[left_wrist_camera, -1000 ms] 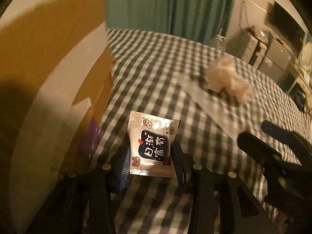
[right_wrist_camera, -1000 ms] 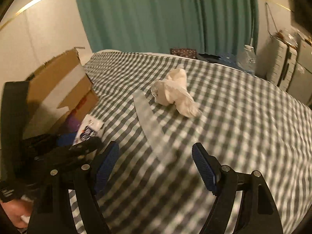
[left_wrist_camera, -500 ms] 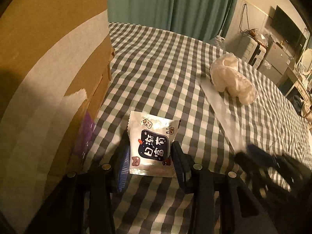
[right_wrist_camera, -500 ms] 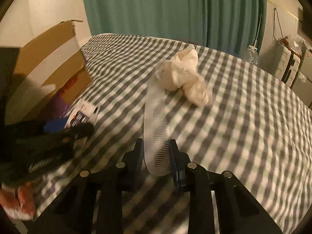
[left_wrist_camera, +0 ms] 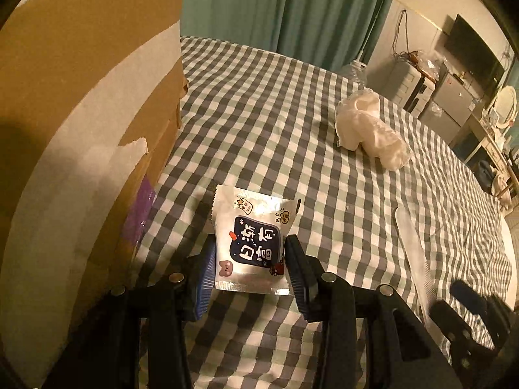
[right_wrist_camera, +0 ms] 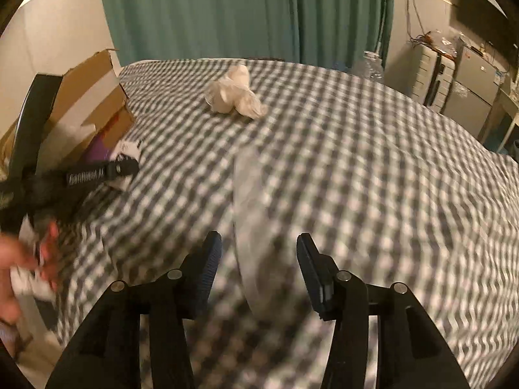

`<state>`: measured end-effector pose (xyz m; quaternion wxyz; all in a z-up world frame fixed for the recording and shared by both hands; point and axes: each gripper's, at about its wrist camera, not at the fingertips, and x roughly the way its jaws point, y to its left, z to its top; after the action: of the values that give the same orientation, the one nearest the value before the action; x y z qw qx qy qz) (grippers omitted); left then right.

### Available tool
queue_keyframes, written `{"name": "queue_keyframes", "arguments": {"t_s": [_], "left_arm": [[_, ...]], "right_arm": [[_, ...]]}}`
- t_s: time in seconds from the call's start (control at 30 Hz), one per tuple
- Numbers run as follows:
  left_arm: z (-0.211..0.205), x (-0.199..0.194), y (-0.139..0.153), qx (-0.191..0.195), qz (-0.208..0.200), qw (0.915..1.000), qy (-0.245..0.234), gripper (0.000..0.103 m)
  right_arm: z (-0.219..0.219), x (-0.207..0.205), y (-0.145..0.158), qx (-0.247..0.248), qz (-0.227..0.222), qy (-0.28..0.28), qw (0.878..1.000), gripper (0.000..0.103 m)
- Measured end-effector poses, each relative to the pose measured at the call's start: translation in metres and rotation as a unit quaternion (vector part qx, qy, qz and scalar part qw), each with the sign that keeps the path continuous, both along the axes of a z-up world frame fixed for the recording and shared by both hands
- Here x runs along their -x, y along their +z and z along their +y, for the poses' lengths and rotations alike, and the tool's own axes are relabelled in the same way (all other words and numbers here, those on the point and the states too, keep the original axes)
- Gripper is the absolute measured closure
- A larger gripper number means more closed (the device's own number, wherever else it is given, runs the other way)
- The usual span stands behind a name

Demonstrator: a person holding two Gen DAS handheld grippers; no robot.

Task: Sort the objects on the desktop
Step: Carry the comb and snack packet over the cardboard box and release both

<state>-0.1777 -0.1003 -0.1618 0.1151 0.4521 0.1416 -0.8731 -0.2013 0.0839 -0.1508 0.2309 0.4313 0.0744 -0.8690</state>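
Both wrist views look down, close over the checked bed (left_wrist_camera: 259, 103), facing the curtain (right_wrist_camera: 227, 9) at 12 o'clock; both share the crumpled white bag (left_wrist_camera: 369, 129).

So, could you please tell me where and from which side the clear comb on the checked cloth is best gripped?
Grip the comb across its narrow width near the rounded near end, coming down from above with one pad on each long edge. It lies flat and long on the cloth, pointing away, so its edges already line up with the right gripper, whose jaws have just been opening and stand either side of it.

Cardboard box (left_wrist_camera: 81, 129) walls left; checked cloth (left_wrist_camera: 259, 113) ahead open.
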Motion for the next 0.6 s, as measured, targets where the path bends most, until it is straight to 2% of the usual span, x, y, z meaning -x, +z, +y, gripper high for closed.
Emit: {"name": "queue_keyframes", "arguments": {"t_s": [0.1, 0.17, 0.27, 0.3, 0.33, 0.5, 0.6], "left_arm": [[-0.002, 0.003, -0.002, -0.005, -0.002, 1.0, 0.001, 0.061], [-0.003, 0.005, -0.003, -0.005, -0.001, 1.0, 0.001, 0.061], [-0.003, 0.008, -0.004, -0.006, 0.002, 1.0, -0.001, 0.061], [-0.003, 0.009, -0.004, -0.005, 0.002, 1.0, -0.002, 0.061], [-0.002, 0.01, -0.004, -0.004, 0.002, 1.0, -0.003, 0.061], [0.003, 0.006, 0.006, -0.012, 0.008, 0.9999, -0.004, 0.061], [0.017, 0.002, 0.022, 0.009, 0.025, 0.9995, -0.019, 0.061]], "right_arm": [[-0.028, 0.015, -0.01, -0.027, 0.0, 0.012, 1.0, 0.055], [-0.037, 0.022, -0.022, -0.027, -0.024, 0.009, 0.999, 0.055], [-0.039, 0.021, -0.028, -0.037, -0.009, -0.004, 0.999, 0.064], [-0.038, 0.019, -0.027, -0.041, -0.003, -0.006, 0.999, 0.073], [-0.037, 0.018, -0.026, -0.04, -0.001, -0.007, 0.999, 0.076], [-0.013, 0.008, -0.01, -0.024, -0.007, -0.031, 0.999, 0.077], [0.004, -0.007, 0.008, -0.007, -0.002, -0.041, 0.999, 0.077]]}}
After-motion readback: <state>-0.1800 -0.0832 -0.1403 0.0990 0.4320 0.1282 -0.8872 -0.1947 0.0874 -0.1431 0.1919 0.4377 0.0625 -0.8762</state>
